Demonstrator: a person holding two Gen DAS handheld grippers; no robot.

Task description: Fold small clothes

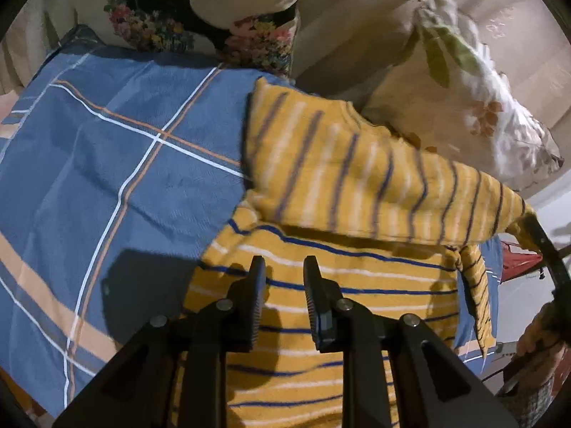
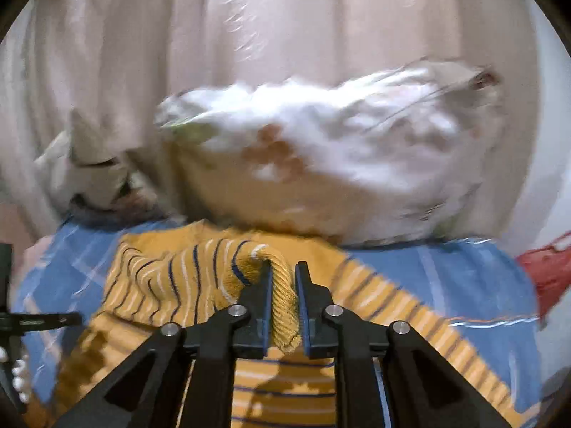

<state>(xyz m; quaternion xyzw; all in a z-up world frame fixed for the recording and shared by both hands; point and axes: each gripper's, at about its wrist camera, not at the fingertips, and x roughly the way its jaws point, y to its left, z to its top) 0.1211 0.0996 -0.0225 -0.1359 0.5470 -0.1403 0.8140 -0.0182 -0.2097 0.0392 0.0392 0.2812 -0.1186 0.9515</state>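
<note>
Holding the ribbed cuff, your right gripper (image 2: 282,306) is clamped on the yellow striped sweater (image 1: 321,303) lying on the blue bedsheet (image 1: 107,149). Your left gripper (image 1: 284,303) hovers slightly apart, empty. Soft, floppy knit sags; pinch seams or hems.

Striped sweater (image 1: 321,185): small knit garment, mustard yellow with thin blue and white stripes. Lies on the blue checked sheet, filling the centre and lower right of the left wrist frame. Body flat at lower centre; one sleeve lifted and stretched toward the right edge. In the right wrist frame, its ribbed yellow cuff (image 2: 283,303) stands at lower centre.
</note>
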